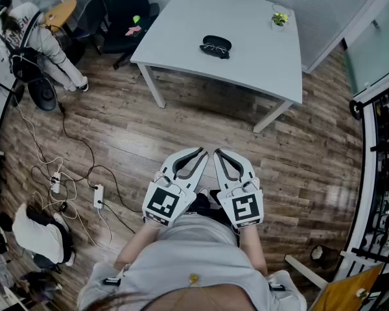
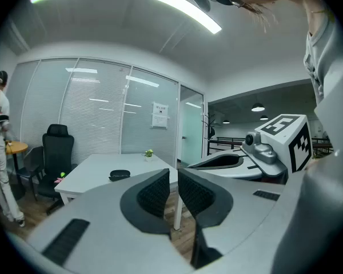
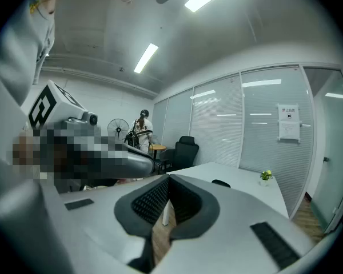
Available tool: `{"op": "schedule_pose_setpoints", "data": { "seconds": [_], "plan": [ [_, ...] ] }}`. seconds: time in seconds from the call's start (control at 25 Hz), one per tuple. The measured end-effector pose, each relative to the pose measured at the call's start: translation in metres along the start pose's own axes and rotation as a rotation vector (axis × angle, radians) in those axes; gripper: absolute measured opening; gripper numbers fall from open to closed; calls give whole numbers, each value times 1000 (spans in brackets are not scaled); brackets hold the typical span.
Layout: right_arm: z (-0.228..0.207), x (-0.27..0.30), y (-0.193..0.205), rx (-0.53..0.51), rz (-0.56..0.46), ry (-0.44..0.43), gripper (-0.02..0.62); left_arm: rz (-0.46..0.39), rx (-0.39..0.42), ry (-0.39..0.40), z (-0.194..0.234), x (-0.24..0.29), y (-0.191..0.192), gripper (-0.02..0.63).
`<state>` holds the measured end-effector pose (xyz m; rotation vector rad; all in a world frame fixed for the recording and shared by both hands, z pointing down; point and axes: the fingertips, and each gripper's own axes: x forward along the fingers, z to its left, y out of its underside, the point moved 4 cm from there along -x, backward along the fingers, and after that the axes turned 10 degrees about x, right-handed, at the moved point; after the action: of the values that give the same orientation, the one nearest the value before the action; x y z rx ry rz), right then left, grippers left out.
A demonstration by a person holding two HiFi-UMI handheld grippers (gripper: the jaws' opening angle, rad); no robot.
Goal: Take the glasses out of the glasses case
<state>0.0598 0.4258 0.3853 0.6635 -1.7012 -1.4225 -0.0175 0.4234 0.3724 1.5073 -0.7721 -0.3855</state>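
A black glasses case (image 1: 216, 46) lies open on the white table (image 1: 259, 50) at the far side of the room, with glasses resting in it. It shows as a small dark shape in the left gripper view (image 2: 119, 175) and in the right gripper view (image 3: 220, 183). I hold both grippers close to my body, side by side over the wooden floor and well short of the table. My left gripper (image 1: 201, 151) (image 2: 173, 178) is shut with only a thin slit between its pads and holds nothing. My right gripper (image 1: 217, 151) (image 3: 167, 187) is shut and empty too.
A small potted plant (image 1: 280, 19) stands at the table's far right corner. A black office chair (image 1: 123, 11) sits left of the table. A person (image 1: 32, 41) stands at the far left by a fan (image 1: 42, 92). Power strips and cables (image 1: 97, 196) lie on the floor at left.
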Motion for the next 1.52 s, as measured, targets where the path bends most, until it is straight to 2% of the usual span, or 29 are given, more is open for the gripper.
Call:
{"op": "schedule_pose_setpoints", "data": {
  "seconds": [0.28,0.4,0.88,1.16,1.52],
  "plan": [
    [-5,-5,-2,7,-19,-23,35,4,-1,-10,-1,6,2,64],
    [-9,-5,-1,-1,-19,-33,95,2,-6,-5,-3,11,3,66],
    [-27,3,-2,-12,-17,-30,100,0,-20,-17,-2,25,1,66],
    [-46,32,-7,-8,-13,-2,100,-8,-16,6,25,53,2,66],
    [-88,105,-36,-32,-22,35,100,-43,11,50,101,112,-10,66]
  ]
}}
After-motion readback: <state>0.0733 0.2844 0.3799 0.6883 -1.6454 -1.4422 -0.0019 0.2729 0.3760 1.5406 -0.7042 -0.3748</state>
